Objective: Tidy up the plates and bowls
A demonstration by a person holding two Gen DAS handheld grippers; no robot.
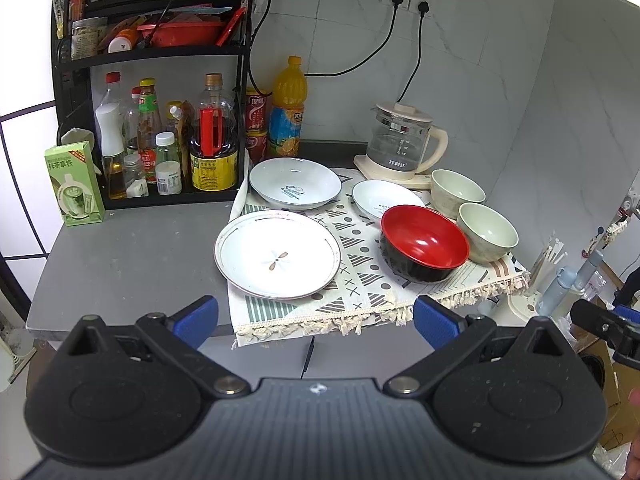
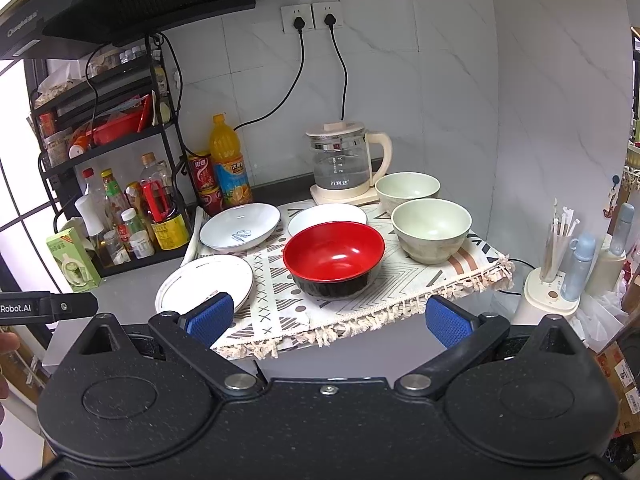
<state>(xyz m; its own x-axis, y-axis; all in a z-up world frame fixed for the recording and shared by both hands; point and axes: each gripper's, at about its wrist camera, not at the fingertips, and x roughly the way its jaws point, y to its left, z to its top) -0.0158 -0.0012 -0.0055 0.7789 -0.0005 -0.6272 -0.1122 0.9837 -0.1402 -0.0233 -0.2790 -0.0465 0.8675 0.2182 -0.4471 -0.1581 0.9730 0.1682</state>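
Nothing looks sorted yet: three white ceramic plates point(image 1: 277, 255) and two pale green bowls point(image 2: 430, 229) lie unstacked around the red-and-black bowl point(image 2: 333, 256), while left gripper point(image 1: 316, 316) and right gripper point(image 2: 329, 316) hover with fingers wide apart, empty.

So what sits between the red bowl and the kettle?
A small white plate lies on the mat between the red bowl and the kettle; the right wrist view shows it best.

The red bowl point(image 2: 334, 258) hides part of the small white plate point(image 2: 326, 213) behind it.
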